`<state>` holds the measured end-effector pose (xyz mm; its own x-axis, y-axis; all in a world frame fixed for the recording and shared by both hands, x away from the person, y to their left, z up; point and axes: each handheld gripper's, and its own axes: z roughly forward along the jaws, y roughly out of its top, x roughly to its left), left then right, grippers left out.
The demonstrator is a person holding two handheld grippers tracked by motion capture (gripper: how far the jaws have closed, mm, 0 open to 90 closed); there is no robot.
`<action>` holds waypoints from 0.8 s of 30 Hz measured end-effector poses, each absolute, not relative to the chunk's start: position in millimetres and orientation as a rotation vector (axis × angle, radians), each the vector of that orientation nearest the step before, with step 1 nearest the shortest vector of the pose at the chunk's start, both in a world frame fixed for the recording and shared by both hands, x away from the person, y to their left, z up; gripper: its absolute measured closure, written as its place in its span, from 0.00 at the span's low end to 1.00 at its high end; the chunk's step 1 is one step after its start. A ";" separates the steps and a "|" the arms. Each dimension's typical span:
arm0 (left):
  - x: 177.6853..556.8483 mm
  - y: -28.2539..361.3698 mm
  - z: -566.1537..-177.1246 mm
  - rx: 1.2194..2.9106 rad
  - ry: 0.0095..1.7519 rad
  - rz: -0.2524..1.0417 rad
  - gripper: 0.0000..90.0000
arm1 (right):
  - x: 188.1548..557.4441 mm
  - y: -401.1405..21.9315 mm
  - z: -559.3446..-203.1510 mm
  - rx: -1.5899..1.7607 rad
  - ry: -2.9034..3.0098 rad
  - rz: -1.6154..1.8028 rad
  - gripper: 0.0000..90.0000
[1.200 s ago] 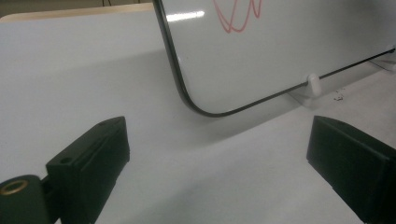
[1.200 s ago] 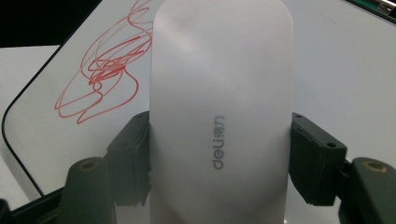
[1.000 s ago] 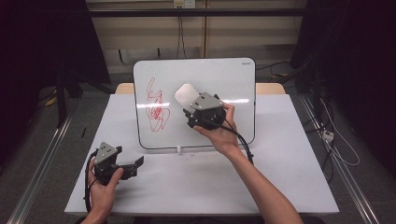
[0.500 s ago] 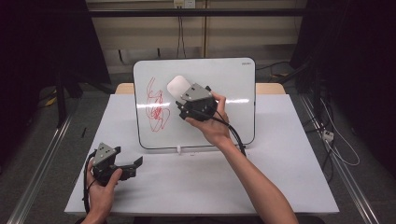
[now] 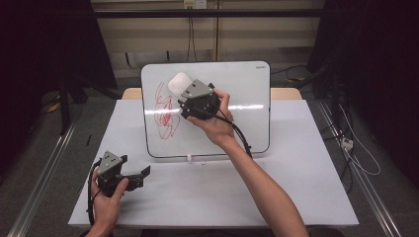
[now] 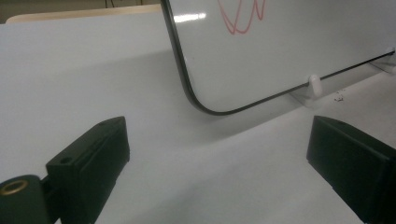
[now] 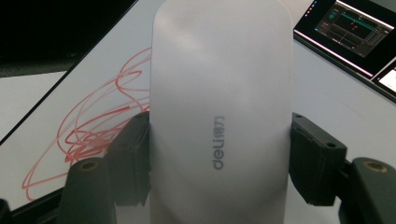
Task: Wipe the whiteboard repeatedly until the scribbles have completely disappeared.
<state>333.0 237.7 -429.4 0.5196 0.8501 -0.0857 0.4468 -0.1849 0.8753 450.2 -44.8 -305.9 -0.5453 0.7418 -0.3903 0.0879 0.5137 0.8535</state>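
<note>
Right, status relative to the whiteboard (image 5: 232,113):

Right hand-held gripper (image 5: 190,98): yours, held up against the whiteboard's upper left area; jaws clamped on both long sides of the eraser.
Eraser (image 7: 219,116): white, oblong, "deli" printed on its back; pinched between the black pads, front end reaching past them toward the board face. From the high view it sits just right of the top of the scribble.
Scribble (image 5: 165,111): red loops on the whiteboard's left part, unerased; in the right gripper view it lies left of and below the eraser.
Whiteboard: propped tilted at the far middle of the counter (image 5: 296,187), lower edge on small white clips.
Clip (image 6: 314,85): white, at the bottom edge of the whiteboard, seen between the left jaws further off.
Left hand-held gripper (image 5: 141,174): in your left hand, low on the counter, well off the whiteboard's lower left corner; jaws spread wide, nothing between them.
Left aim: points toward that lower left corner.
</note>
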 end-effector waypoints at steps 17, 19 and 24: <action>331.7 240.8 -428.3 1.805 1.080 0.533 0.07 | 477.4 -13.8 -298.2 0.657 1.987 0.993 0.35; 331.8 240.6 -428.6 1.807 1.079 0.530 0.07 | 478.7 -13.1 -297.2 0.661 1.982 0.991 0.35; 331.9 240.5 -427.9 1.807 1.074 0.535 0.07 | 481.4 -9.6 -295.1 0.666 1.982 0.973 0.35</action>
